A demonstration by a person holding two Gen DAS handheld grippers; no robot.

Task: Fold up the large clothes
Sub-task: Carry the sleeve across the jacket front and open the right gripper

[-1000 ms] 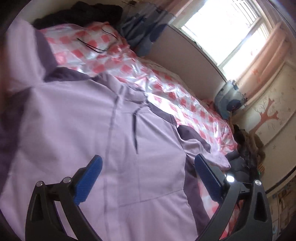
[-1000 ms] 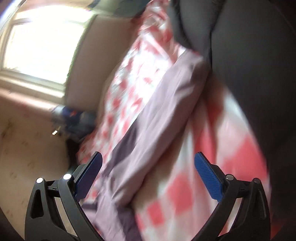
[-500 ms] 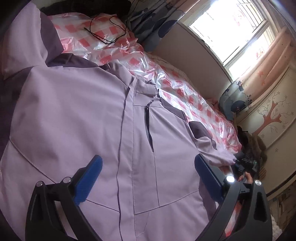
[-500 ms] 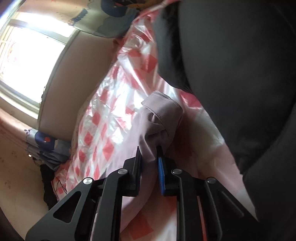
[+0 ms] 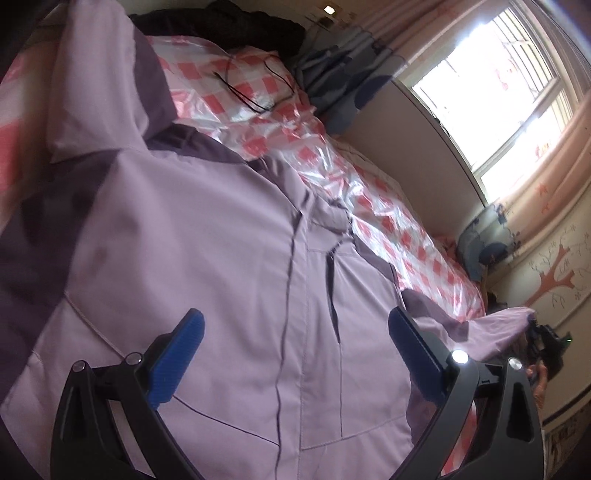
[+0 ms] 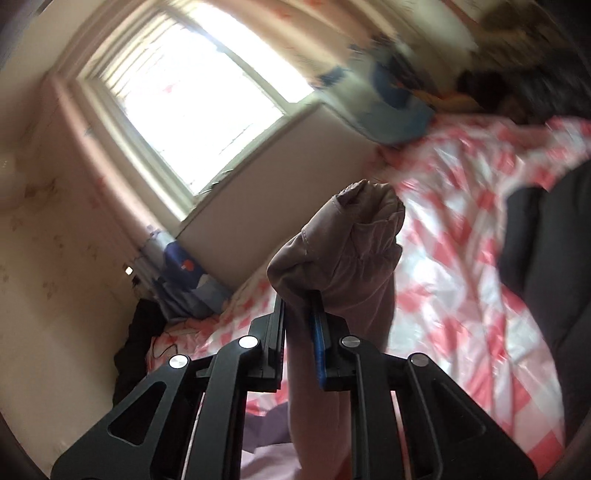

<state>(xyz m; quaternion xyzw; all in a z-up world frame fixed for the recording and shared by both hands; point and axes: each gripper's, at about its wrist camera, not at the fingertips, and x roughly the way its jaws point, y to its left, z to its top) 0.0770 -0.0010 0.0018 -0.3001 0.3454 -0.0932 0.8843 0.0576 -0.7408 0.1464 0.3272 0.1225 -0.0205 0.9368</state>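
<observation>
A large lilac jacket (image 5: 221, 266) with dark purple panels lies spread front-up on the bed. My left gripper (image 5: 295, 343) hovers open just above its lower front, nothing between its blue pads. The jacket's right sleeve (image 5: 495, 328) stretches off to the right, lifted off the bed, where my right gripper (image 5: 539, 339) holds its end. In the right wrist view that gripper (image 6: 299, 306) is shut on the sleeve cuff (image 6: 343, 251), which bunches above the fingers in the air. The other sleeve (image 5: 96, 85) lies at the upper left.
The bed carries a glossy pink-and-white checked cover (image 5: 369, 206). A thin black cord (image 5: 255, 92) lies on it near dark clothes (image 5: 229, 22) and blue bedding (image 5: 332, 74). A wall and window (image 6: 192, 96) run along the far side. Dark fabric (image 6: 546, 258) fills the right.
My right gripper closed on the sleeve cuff and lifted it off the bed while rolling. My left gripper drifted slightly lower over the jacket's front, still open.
</observation>
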